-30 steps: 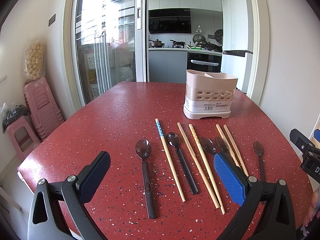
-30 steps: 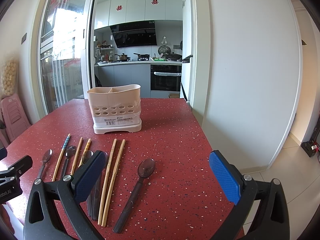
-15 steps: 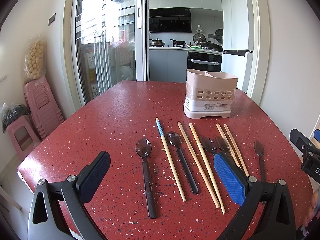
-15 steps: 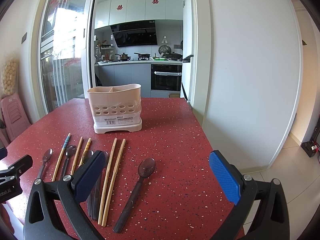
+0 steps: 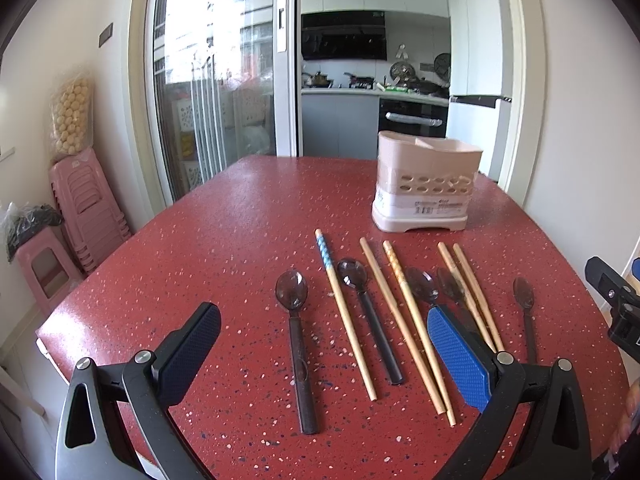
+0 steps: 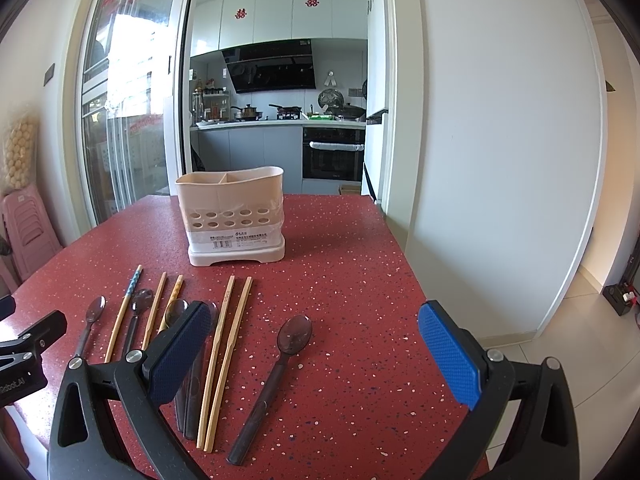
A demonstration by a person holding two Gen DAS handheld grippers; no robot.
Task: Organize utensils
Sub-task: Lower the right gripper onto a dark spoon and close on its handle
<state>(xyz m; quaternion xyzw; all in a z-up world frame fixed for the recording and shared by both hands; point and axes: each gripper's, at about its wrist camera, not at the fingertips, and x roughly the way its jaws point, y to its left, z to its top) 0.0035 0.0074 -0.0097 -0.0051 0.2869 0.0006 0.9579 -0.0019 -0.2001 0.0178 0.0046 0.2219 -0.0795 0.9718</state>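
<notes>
Left claw: our left claw [image 5: 324, 354] is spread wide and holds nothing. It hangs over the near part of the table.
Right claw: our right claw [image 6: 314, 354] is spread wide too, with nothing in it.
Table: the red speckled table [image 5: 240, 232] carries all the things.
Spoons: we see dark spoons [image 5: 294, 308] lying flat in a row, bowls pointing away from us. One spoon [image 6: 276, 364] lies alone, under our right claw.
Chopsticks: wooden chopsticks [image 5: 404, 312] lie between the spoons. One chopstick with a blue top [image 5: 340, 304] lies beside a spoon.
Holder: the pink holder [image 6: 234, 216] stands upright at the far side of the table, well apart from both claws. We cannot see inside it.
</notes>
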